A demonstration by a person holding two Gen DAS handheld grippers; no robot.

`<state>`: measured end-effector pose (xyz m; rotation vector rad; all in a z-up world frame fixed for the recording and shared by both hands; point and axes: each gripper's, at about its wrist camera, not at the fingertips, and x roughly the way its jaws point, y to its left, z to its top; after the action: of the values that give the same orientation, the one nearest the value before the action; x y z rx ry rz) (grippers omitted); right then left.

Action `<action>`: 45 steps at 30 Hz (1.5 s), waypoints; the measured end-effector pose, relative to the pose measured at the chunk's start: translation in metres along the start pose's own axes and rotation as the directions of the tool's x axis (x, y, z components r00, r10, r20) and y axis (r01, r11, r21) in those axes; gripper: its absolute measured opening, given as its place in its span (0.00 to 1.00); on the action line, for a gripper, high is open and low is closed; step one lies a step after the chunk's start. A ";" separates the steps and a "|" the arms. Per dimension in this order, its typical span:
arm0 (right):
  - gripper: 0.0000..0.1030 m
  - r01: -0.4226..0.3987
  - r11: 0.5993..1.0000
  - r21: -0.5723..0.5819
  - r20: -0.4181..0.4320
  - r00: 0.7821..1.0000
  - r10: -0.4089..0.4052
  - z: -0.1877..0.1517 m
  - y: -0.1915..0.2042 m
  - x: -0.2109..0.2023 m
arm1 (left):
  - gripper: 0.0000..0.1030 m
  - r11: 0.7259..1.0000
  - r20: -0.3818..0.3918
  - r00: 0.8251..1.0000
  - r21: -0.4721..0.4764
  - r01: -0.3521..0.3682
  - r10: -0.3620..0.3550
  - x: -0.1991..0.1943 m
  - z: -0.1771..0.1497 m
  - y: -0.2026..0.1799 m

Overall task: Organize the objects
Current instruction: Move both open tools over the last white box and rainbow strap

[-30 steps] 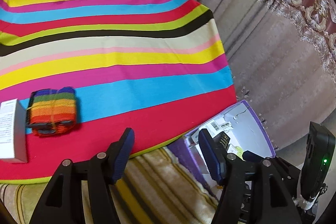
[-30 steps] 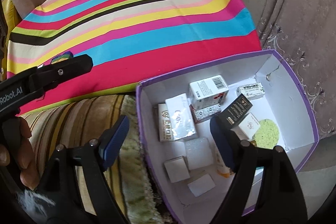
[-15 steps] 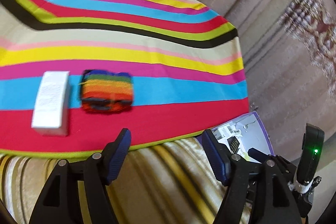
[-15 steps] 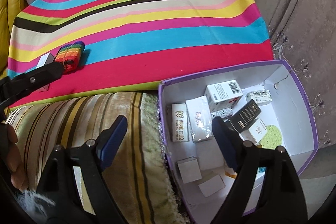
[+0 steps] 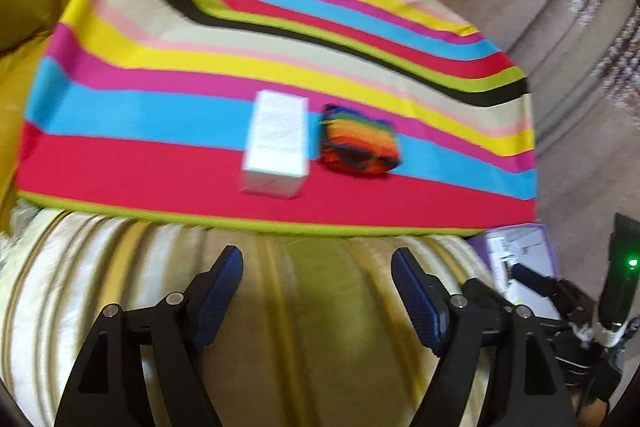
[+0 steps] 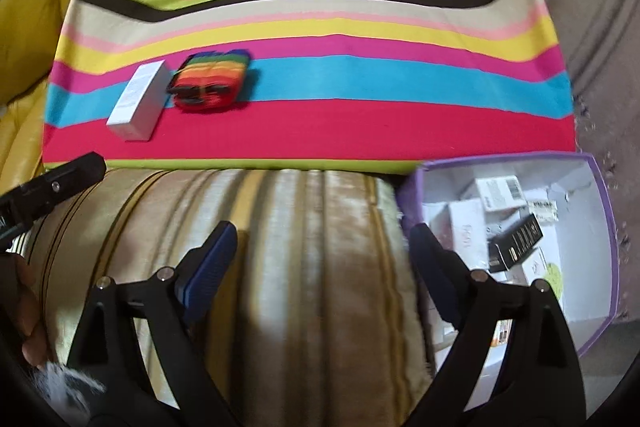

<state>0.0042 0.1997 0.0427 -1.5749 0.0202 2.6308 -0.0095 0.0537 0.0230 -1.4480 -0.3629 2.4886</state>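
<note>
- Left wrist view: My left gripper (image 5: 316,277) has nothing in it. Its jaws have just been opening and now stand wide, with only the striped cushion (image 5: 280,307) under them. The white box (image 5: 278,145) lies straight ahead on the striped cloth (image 5: 160,99), a bit to the left of the middle. Its long side points away from me, so the jaws sit across its narrow sides. The rainbow bundle (image 5: 362,143) lies just beside the box, on its right. The picture is blurry, so I cannot read the box.
- Right wrist view: My right gripper (image 6: 322,247) is empty too, and its jaws have also just been opening wide. The purple bin (image 6: 600,227) full of small boxes sits close on the right. From here the white box (image 6: 138,101) and the rainbow bundle (image 6: 212,81) lie far off to the upper left. The left gripper's black finger (image 6: 60,181) pokes in near the box, so I think the left hand is nearer for the grab.
</note>
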 end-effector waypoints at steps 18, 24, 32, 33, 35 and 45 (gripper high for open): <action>0.99 0.034 0.999 -0.018 -0.004 0.999 -0.034 0.004 0.015 0.006 | 0.83 0.994 -0.027 0.995 0.044 -0.098 0.099 0.010 0.016 0.005; 0.99 -0.021 0.999 -0.028 0.017 1.000 0.021 0.018 0.025 0.009 | 0.83 0.985 -0.086 0.984 0.089 -0.150 0.158 0.049 0.049 0.006; 0.99 -0.052 0.996 -0.069 0.026 0.998 0.054 0.050 0.044 0.030 | 0.81 0.958 -0.098 0.958 0.129 -0.255 0.268 0.064 0.065 0.023; 0.99 -0.055 0.996 -0.077 0.027 0.998 0.057 0.053 0.047 0.033 | 0.81 0.954 -0.095 0.954 0.129 -0.271 0.284 0.064 0.067 0.028; 0.99 -0.061 0.994 -0.092 0.030 0.997 0.064 0.060 0.054 0.038 | 0.81 0.948 -0.091 0.947 0.113 -0.298 0.309 0.065 0.073 0.039; 0.99 -0.101 0.990 -0.095 0.045 0.993 0.105 0.085 0.075 0.056 | 0.81 0.954 -0.078 0.951 0.033 -0.299 0.300 0.070 0.097 0.077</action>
<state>-0.1024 0.1325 0.0319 -1.5753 -0.0242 2.7879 -0.1342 -0.0052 -0.0131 -1.7031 -0.1059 2.6398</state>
